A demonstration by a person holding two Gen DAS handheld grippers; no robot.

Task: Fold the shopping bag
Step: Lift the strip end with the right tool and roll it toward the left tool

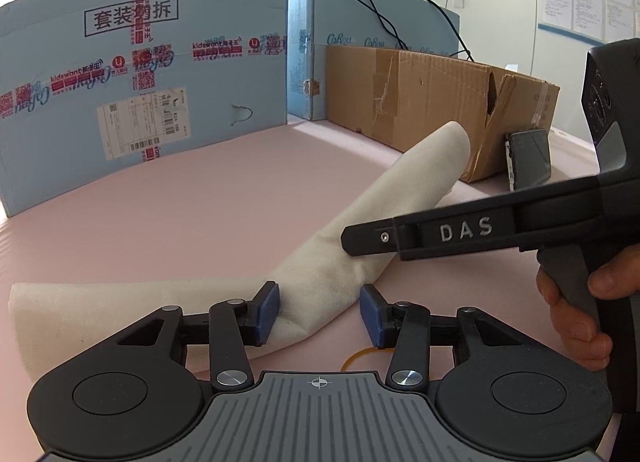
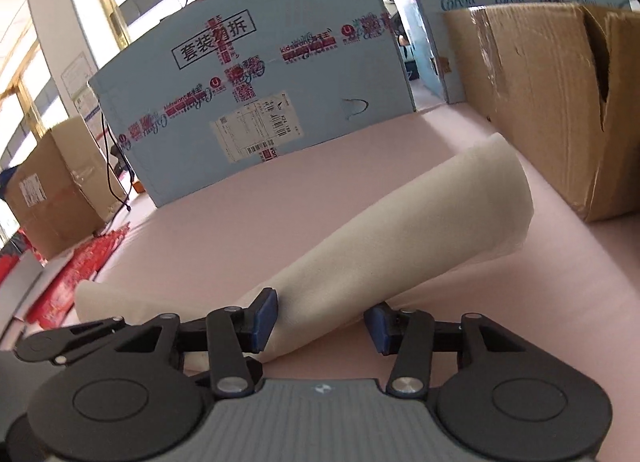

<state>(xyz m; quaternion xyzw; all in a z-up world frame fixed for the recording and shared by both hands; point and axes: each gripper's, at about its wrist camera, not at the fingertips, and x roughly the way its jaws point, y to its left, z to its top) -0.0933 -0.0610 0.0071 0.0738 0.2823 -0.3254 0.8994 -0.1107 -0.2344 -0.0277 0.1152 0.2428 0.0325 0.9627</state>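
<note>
The shopping bag (image 1: 384, 202) is cream cloth, rolled into a long bent tube on the pink table; it also shows in the right wrist view (image 2: 400, 230). My left gripper (image 1: 319, 312) is open, its blue pads on either side of the roll's bend, the left pad touching the cloth. My right gripper (image 2: 320, 320) is open around the same part of the roll. In the left wrist view the right gripper's finger (image 1: 432, 232), marked DAS, lies against the roll from the right.
A blue printed carton (image 1: 140, 74) stands at the back, a brown cardboard box (image 1: 440, 102) at the right with a dark phone-like slab (image 1: 528, 160) leaning on it. A yellow rubber band (image 1: 358, 358) lies near the left gripper. Red items (image 2: 80, 274) lie left.
</note>
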